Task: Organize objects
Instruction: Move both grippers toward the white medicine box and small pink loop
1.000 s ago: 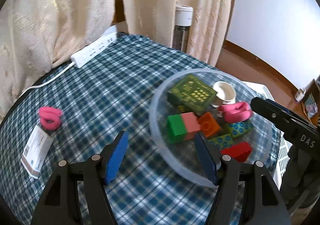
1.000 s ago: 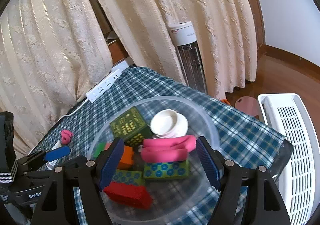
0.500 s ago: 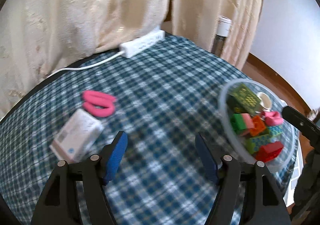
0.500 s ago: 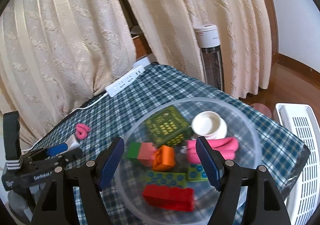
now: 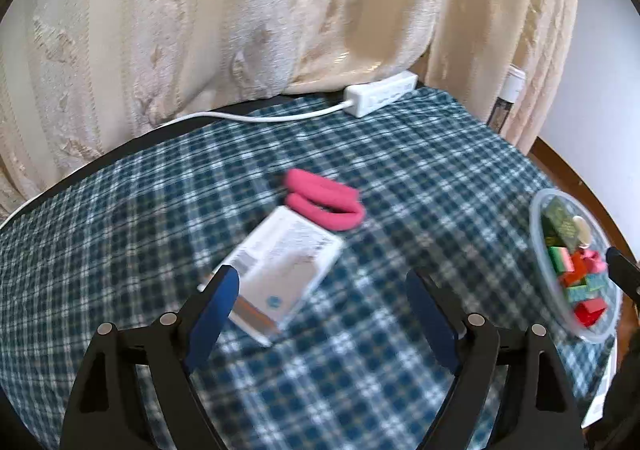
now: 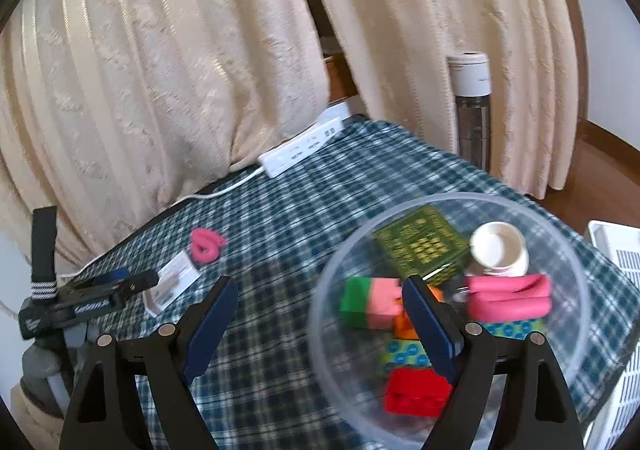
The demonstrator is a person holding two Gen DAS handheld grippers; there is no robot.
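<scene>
A white box (image 5: 280, 274) and a pink loop (image 5: 324, 203) lie side by side on the checked cloth. My left gripper (image 5: 320, 290) hovers over the near end of the box, its jaws opening; the pads touch nothing. A clear bowl (image 6: 452, 195) holds a second pink loop (image 6: 508, 298), a green box (image 6: 424, 246), a white cup (image 6: 498, 250) and several toy bricks. My right gripper (image 6: 318, 290) hangs above the bowl's left rim, its jaws opening with nothing between them. In the right wrist view the left gripper (image 6: 112, 286) shows beside the white box (image 6: 176, 282).
A white power strip (image 6: 304, 145) with its cord lies at the table's far edge under cream curtains. A tall bottle-like appliance (image 6: 472, 109) stands behind the table. A white slatted rack (image 6: 616, 250) sits right of the bowl (image 5: 536, 234).
My left gripper swung from the bowl leftward to the white box and pink loop, jaws wider. My right gripper drew back left from the pink loop in the bowl and widened.
</scene>
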